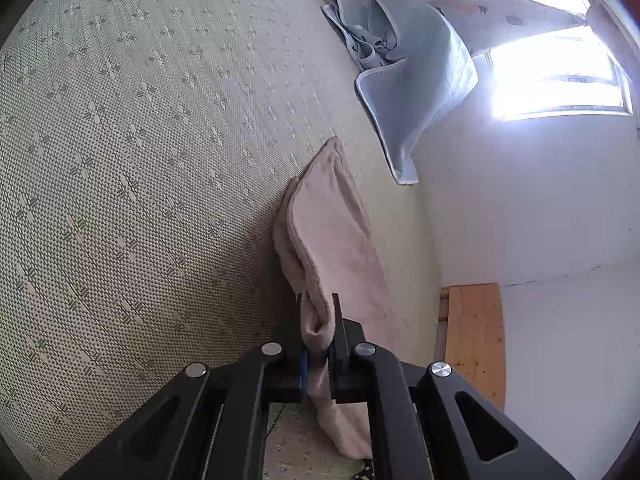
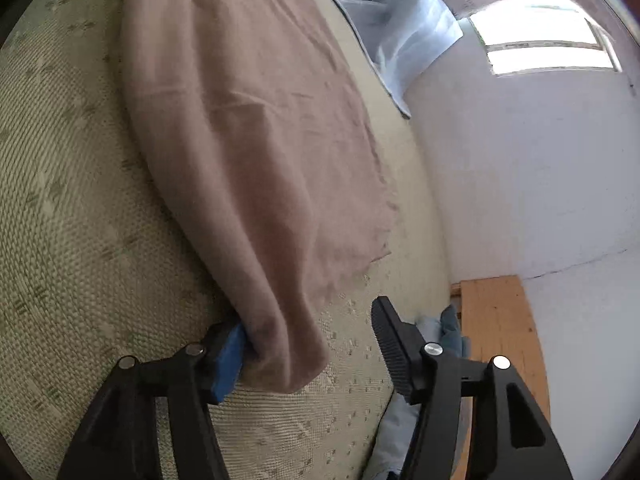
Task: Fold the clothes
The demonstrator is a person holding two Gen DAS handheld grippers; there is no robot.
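A pink towel-like cloth [image 1: 332, 236] lies on the woven bed mat [image 1: 140, 160]. My left gripper [image 1: 320, 344] is shut on the near corner of the pink cloth, which is pinched between its fingers and stands up folded over itself. In the right wrist view the same pink cloth [image 2: 248, 120] spreads across the mat [image 2: 80, 220]. My right gripper [image 2: 310, 340] is open, with a bunched fold of the cloth lying between its fingers against the left blue pad [image 2: 230, 360].
A light blue blanket [image 1: 416, 80] lies crumpled at the far edge of the bed by the white wall [image 1: 540, 208]; it also shows in the right wrist view [image 2: 400, 28]. A wooden bed frame [image 1: 476, 340] and bluish clothes [image 2: 444, 332] sit at the right edge. Bright windows [image 1: 556, 76] glare.
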